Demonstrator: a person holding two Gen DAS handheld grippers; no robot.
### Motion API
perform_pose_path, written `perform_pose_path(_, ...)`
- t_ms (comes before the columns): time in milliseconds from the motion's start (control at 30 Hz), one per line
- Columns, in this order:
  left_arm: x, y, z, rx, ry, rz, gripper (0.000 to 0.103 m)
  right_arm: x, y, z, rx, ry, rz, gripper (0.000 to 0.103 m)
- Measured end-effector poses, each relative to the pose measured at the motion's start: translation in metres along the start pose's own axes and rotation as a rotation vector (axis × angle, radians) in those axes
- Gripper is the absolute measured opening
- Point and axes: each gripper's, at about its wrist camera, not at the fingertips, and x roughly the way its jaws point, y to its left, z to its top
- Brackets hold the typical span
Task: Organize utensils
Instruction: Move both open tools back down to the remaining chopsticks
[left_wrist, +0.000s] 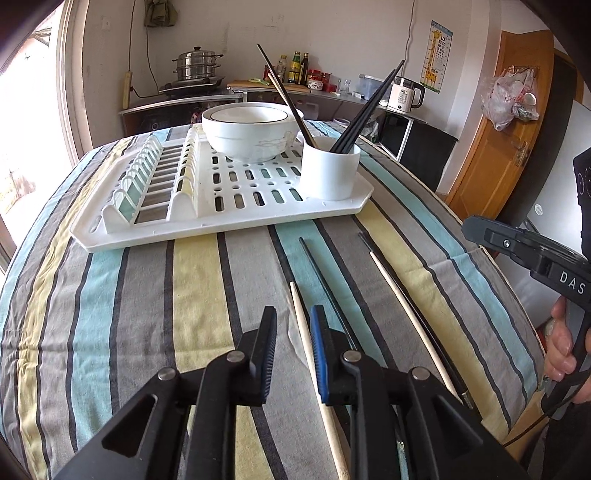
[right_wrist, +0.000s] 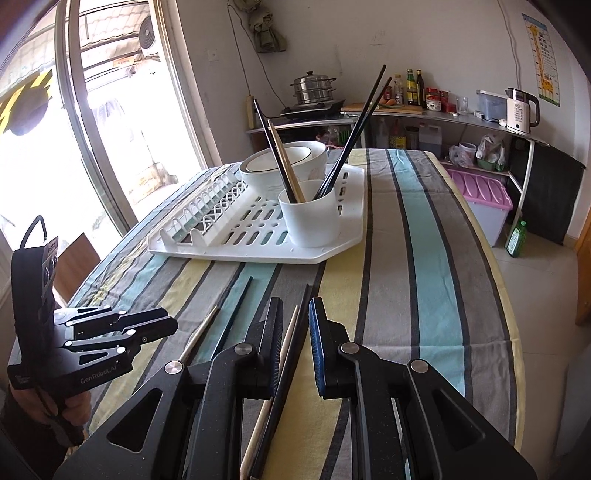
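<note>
Both hand-held grippers, left and right, gape over loose chopsticks on the striped worktop; rack beyond

Bright daylight, strong fisheye bend

Daylight pours in from the window, which is blown out to white glare; the striped tablecloth and white rack are evenly lit with only soft, faint shadows. Both views stay fairly sharp, though straight lines bow towards the edges and the corners fall to dark vignette.
</note>
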Motion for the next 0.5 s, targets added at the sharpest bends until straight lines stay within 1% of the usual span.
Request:
perform_pose_path(133,0.012,-0.003,-0.002,0.001,0.027,-0.004,0.02,0.017,0.004,0.0,-0.011,0.041,0.009,0.015)
perform_pose_path(500,0.033,-0.006,0.0,-0.004,0.079,0.02,0.02,0.072,-0.001,0.009,-0.012,0.148,-0.028,0.015)
